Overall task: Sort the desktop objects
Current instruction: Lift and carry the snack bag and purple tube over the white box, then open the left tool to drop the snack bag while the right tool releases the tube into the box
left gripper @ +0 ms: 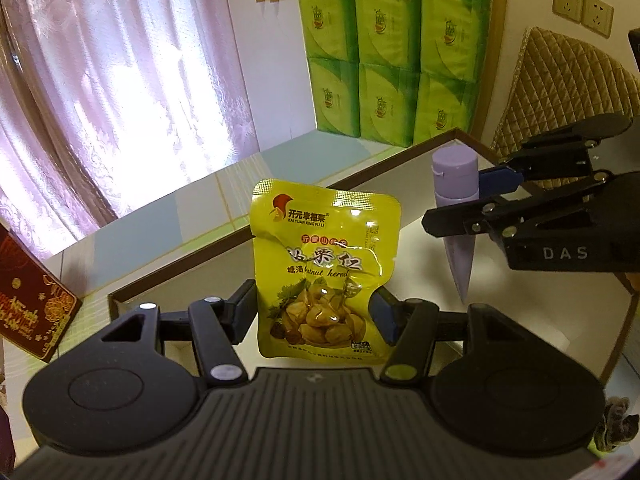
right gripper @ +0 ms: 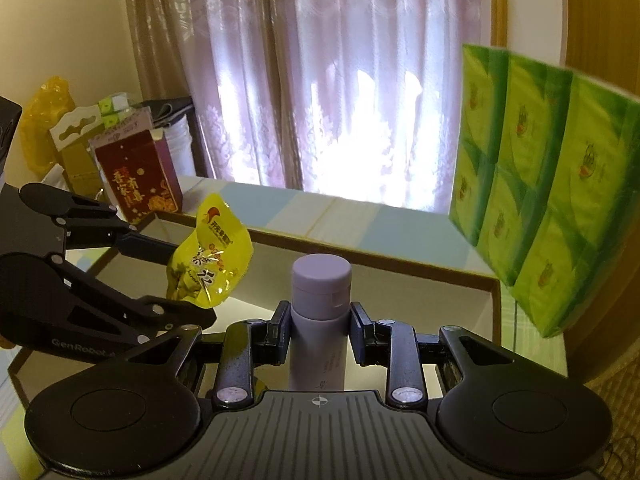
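**Both grippers loaded above the open box**

At the far left, a red gift box with gold lettering stood on the tabletop, just outside the corner of a shallow brown-edged cardboard box with a pale floor.

Your left gripper had its jaws closed part-way on a yellow chestnut-kernel snack packet. The pads pinched the pouch at its lower sides, and the pouch stood upright between them with its printed front facing the camera, held up over the cardboard box. In the right wrist view the same packet appeared crumpled and tilted at the tip of that gripper.

To the right of it, your right gripper came in from the right edge, jaws closed on a lilac tube. From the left wrist view the tube stood cap-up, its flat crimped end pointing down, clear of the box floor. The right wrist view showed the pads pressing the tube just below its cap, one on either side.

Behind the box, a six-pack of green tissue packets stood upright against the wall. At the far right you had a quilted gold chair back and two wall sockets above it. A pink lace curtain covered the window.
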The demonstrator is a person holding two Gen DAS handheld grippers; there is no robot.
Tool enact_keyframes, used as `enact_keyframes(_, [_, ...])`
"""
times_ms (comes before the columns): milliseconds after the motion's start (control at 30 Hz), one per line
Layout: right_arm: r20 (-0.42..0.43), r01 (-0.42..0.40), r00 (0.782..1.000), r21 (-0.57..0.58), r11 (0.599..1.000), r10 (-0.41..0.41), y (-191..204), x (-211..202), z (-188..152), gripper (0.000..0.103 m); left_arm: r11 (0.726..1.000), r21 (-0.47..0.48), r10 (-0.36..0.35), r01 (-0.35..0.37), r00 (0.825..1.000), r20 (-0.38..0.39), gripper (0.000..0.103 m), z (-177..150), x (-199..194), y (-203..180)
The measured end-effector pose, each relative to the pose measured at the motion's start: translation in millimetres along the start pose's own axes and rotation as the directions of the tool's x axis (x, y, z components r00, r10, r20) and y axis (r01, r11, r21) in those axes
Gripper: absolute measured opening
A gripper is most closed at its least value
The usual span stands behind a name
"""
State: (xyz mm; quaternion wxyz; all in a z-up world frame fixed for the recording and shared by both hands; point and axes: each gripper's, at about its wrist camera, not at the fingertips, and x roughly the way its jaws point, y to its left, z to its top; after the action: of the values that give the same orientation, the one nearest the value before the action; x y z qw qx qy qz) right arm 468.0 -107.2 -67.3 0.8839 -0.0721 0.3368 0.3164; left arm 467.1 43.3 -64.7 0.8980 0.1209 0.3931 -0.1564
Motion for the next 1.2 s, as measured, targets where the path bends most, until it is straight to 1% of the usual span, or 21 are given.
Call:
enact_keyframes(267, [-0.043, 0.004, 0.999, 0.029, 1.0, -0.003, -7, 17, -5, 0.027, 1.0, -0.009, -0.011, 0.01, 0.999, -0.032, 0.056, -2, 25, 1])
enact_keyframes(467, [-0.073, 0.007, 0.997, 0.032, 0.999, -0.005, -8, 26, -6, 0.027, 1.0, -0.013, -0.025, 0.024, 0.997, -0.068, 0.058, -5, 39, -2])
enact_keyframes(633, [-0.084, 0.006, 0.996, 0.023, 1.0, -0.004, -8, 29, -5, 0.027, 0.999, -0.035, -0.034, 0.031, 0.995, -0.09, 0.059, -9, 45, 1])
enact_keyframes(733, [-0.102, 0.011, 0.995, 0.02, 1.0, -0.009, -8, 31, -5, 0.027, 0.998, -0.035, -0.047, 0.044, 0.995, -0.091, 0.069, -10, 44, 1])
enact_keyframes(767, [-0.106, 0.014, 0.994, 0.02, 1.0, -0.012, -8, 32, -5, 0.027, 0.998, -0.034, -0.048, 0.045, 0.995, -0.09, 0.075, -10, 43, 1])
enact_keyframes(1000, [-0.13, 0.02, 0.991, 0.012, 1.0, -0.018, -7, 35, -6, 0.027, 0.998, -0.044, -0.043, 0.04, 0.996, -0.084, 0.075, -10, 38, 1])
enact_keyframes(1100, [-0.116, 0.006, 0.993, 0.017, 1.0, -0.004, -6, 33, -4, 0.028, 0.998, -0.05, -0.037, 0.033, 0.995, -0.09, 0.075, -11, 37, 2])
enact_keyframes(1133, [-0.116, -0.007, 0.993, 0.017, 1.0, 0.009, -6, 33, -3, 0.031, 0.998, -0.052, -0.036, 0.031, 0.995, -0.092, 0.075, -12, 36, 2])
enact_keyframes(1167, [-0.112, -0.011, 0.994, 0.013, 1.0, 0.012, -5, 32, -2, 0.046, 0.998, -0.053, -0.036, 0.032, 0.995, -0.094, 0.075, -12, 35, 3])
enact_keyframes(1200, [-0.101, 0.001, 0.995, 0.001, 1.0, 0.0, -3, 30, -1, 0.07, 0.998, -0.052, -0.037, 0.032, 0.995, -0.095, 0.075, -13, 34, 3])
